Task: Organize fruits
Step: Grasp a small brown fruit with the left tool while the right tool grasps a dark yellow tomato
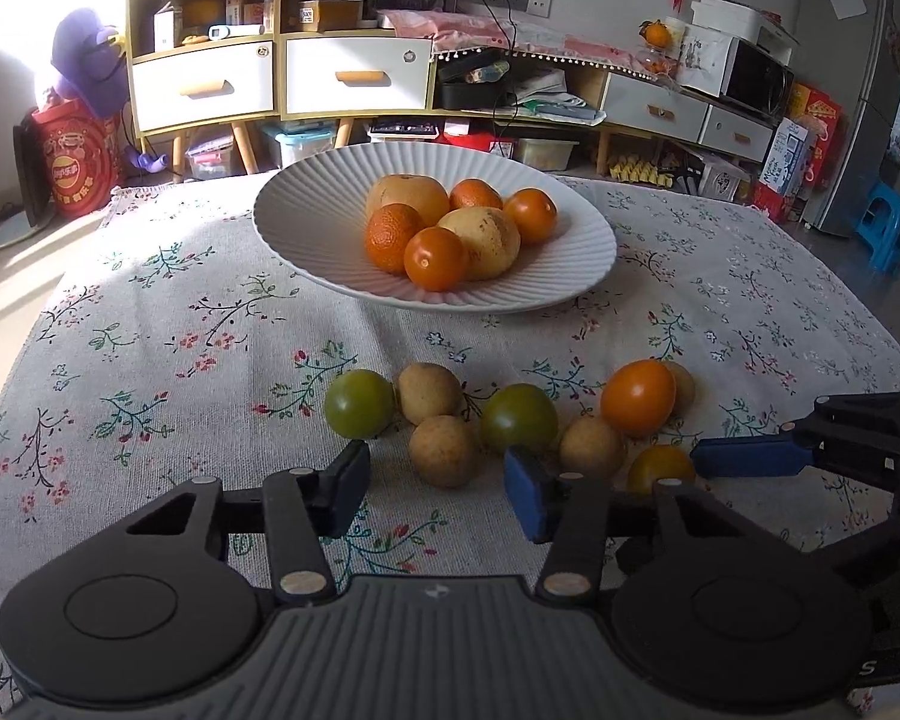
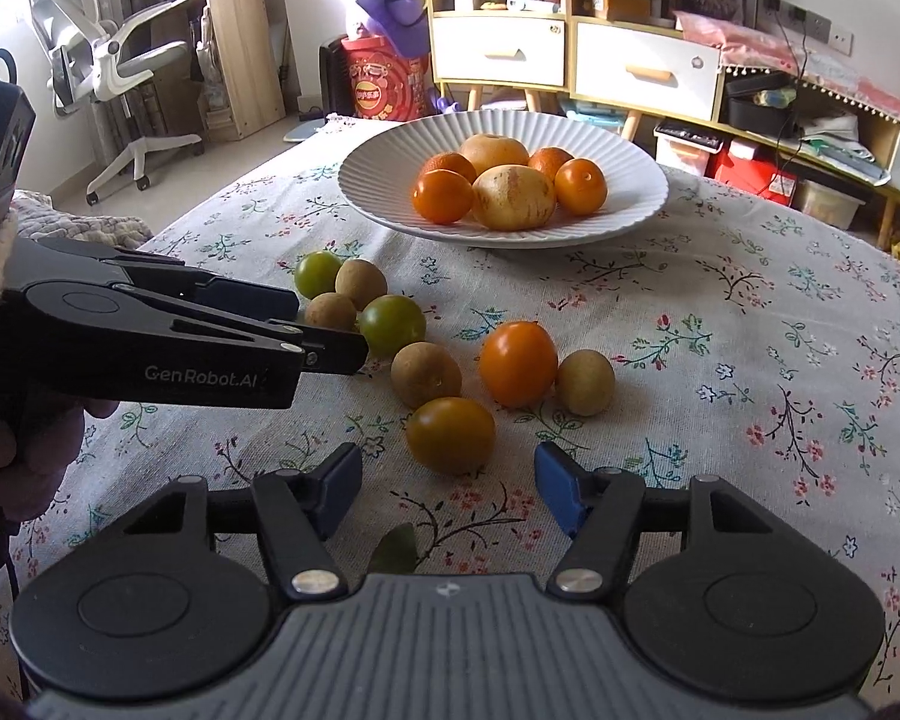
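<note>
A white ribbed plate (image 1: 576, 240) (image 2: 630, 180) at the table's far middle holds several orange and yellow fruits (image 1: 435, 258) (image 2: 513, 197). Loose fruits lie in a group on the floral cloth: two green tomatoes (image 1: 359, 403) (image 2: 392, 325), several brown longans (image 1: 444, 451) (image 2: 426, 374), an orange tomato (image 1: 638, 397) (image 2: 518, 363) and a darker orange tomato (image 1: 660, 468) (image 2: 450, 434). My left gripper (image 1: 435, 489) (image 2: 330, 333) is open, just short of a longan. My right gripper (image 2: 447, 489) (image 1: 744, 457) is open, right behind the darker orange tomato.
The table's edges drop off at left and right. Shelves, drawers (image 1: 354, 75), a fan and boxes stand behind the table. An office chair (image 2: 108, 54) stands at the far left in the right wrist view.
</note>
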Demonstrator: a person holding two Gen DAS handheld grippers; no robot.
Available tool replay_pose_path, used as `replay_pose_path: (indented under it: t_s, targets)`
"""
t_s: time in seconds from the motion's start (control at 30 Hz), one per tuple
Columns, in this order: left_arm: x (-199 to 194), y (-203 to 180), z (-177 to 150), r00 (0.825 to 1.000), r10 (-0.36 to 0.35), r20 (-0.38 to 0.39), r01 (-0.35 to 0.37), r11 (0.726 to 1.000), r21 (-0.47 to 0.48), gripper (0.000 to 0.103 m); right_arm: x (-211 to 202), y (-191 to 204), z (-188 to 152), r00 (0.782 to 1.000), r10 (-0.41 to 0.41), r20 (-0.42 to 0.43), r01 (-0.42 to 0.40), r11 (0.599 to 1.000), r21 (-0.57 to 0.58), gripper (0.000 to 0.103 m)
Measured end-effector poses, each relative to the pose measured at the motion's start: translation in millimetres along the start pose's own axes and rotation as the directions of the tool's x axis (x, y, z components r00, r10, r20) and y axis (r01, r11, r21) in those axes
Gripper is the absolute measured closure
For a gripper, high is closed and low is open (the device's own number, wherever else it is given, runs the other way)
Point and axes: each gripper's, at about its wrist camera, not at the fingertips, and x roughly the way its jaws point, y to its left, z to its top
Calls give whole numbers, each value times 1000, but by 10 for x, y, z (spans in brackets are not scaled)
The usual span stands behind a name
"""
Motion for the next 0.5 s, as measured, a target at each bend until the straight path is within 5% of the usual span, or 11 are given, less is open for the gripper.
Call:
replay_pose_path:
  t_s: [0.5]
  targets:
    - [31,-4,57,1000,-4,-23,4,1000,-26,92,18,13,54,1000,-2,-9,2,1000,0,61]
